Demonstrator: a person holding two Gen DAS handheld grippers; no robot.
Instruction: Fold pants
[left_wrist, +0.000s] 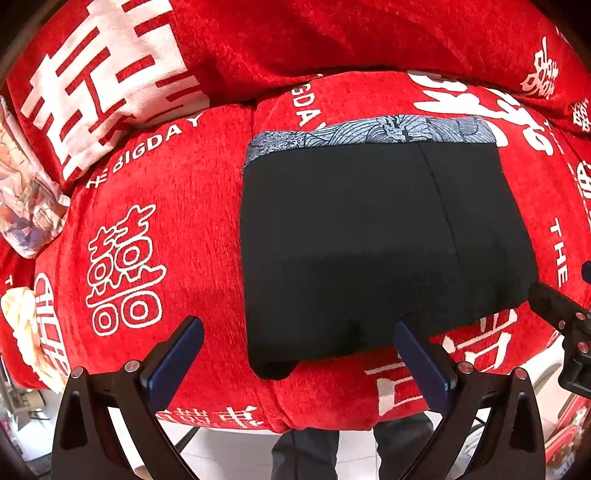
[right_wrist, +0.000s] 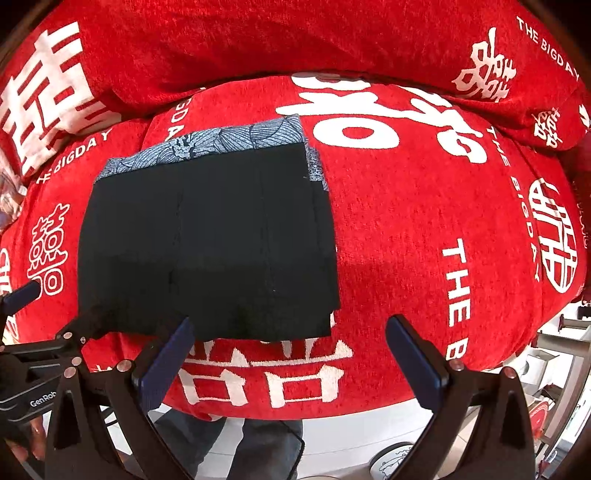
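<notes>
**A:** Status, left to right?

**B:** Far left I see a pale printed cushion (left_wrist: 27, 192) at the edge of the red sofa cover (left_wrist: 177, 229), white characters and "THE BIGDAY" woven in. My left gripper (left_wrist: 299, 341) hangs near the front edge, fingers spread wide, nothing between them. Its right finger (left_wrist: 421, 354) sits just at the near edge of the pants (left_wrist: 369, 236); I cannot tell if it touches.

**A:** Pants?

**B:** Folded into a compact black rectangle, lying flat on the seat cushion, roughly centre. A grey-blue patterned band (left_wrist: 388, 129) shows along the far edge. One seam line runs near to far on the right part.

**A:** Right side?

**B:** My right gripper (right_wrist: 290, 341) is also wide open, holding nothing. Its left finger (right_wrist: 168, 358) overlaps the near right corner of the pants in view; right finger over bare red cover. Below the sofa front: pale floor (right_wrist: 351, 432) and the person's dark trouser legs (right_wrist: 266, 443).
</notes>
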